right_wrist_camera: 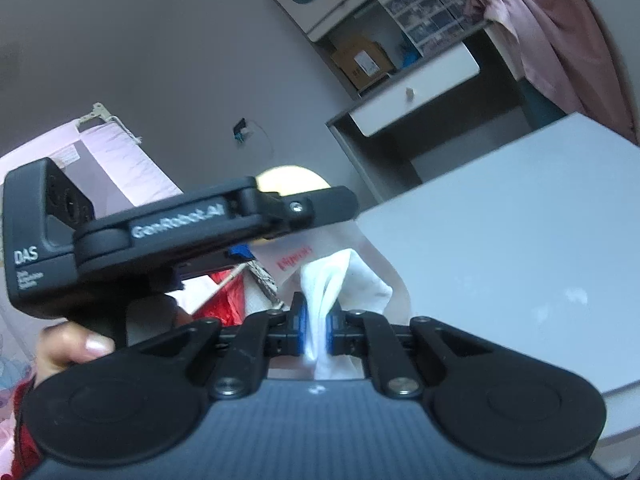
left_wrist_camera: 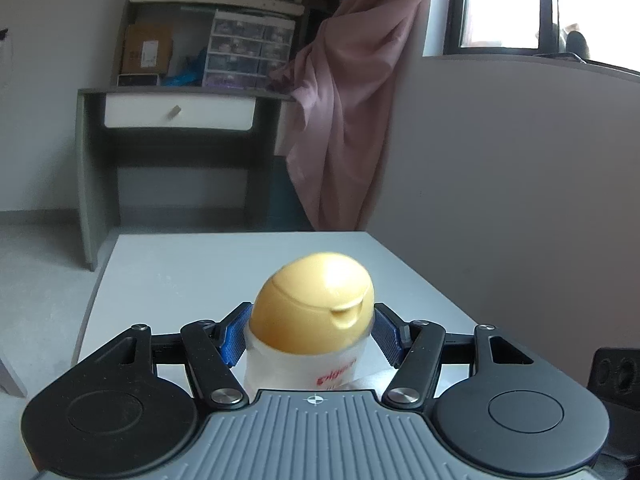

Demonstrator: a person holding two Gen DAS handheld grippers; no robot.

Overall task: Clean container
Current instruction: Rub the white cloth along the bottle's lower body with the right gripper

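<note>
A white bottle with red lettering and a yellow flip cap is clamped near its neck between the blue pads of my left gripper, held above the white table. In the right wrist view the bottle is seen from the side, under the left gripper's black body. My right gripper is shut on a white tissue that lies against the bottle's body.
The white table lies below and to the right. Behind it stand a grey desk with a white drawer, cluttered shelves, a pink curtain and a window. A person's hand holds the left gripper's handle.
</note>
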